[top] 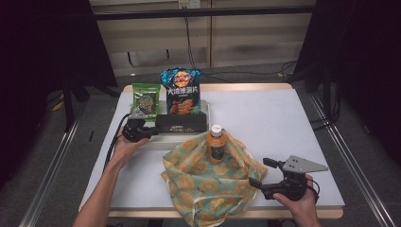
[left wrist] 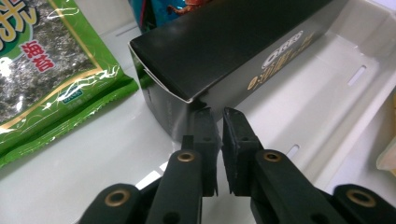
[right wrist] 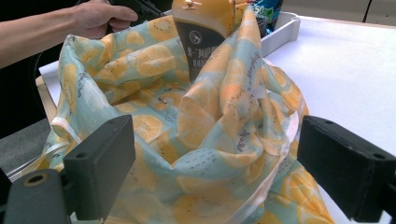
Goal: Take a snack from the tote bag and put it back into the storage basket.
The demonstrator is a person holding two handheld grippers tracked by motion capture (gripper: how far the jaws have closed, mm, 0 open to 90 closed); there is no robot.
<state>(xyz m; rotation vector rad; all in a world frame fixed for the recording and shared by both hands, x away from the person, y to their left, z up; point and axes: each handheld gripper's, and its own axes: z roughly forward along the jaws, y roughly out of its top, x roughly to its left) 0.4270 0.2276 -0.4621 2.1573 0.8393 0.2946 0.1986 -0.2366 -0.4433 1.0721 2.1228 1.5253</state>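
A black carton point(top: 182, 123) point(left wrist: 224, 46) lies lengthwise in a white tray point(top: 156, 142) point(left wrist: 336, 93). My left gripper point(top: 155, 133) point(left wrist: 218, 114) sits at the carton's left end. Its jaws are nearly together with a thin slit between them and nothing in it, and the tips are just short of the carton's lower corner. An orange bottle point(top: 216, 144) point(right wrist: 205, 28) stands upright inside a cloth bag printed with orange slices point(top: 213, 184) point(right wrist: 154, 116). My right gripper point(top: 259, 171) point(right wrist: 224, 158) is held wide open at the bag's right side, level with its rim and holding nothing.
A green seaweed packet point(top: 145, 100) point(left wrist: 42, 70) leans at the tray's left. A blue chips bag point(top: 182, 90) point(left wrist: 159, 7) stands behind the carton. The person's left hand point(right wrist: 100, 18) shows beyond the bag. White tabletop point(top: 274, 123) stretches to the right.
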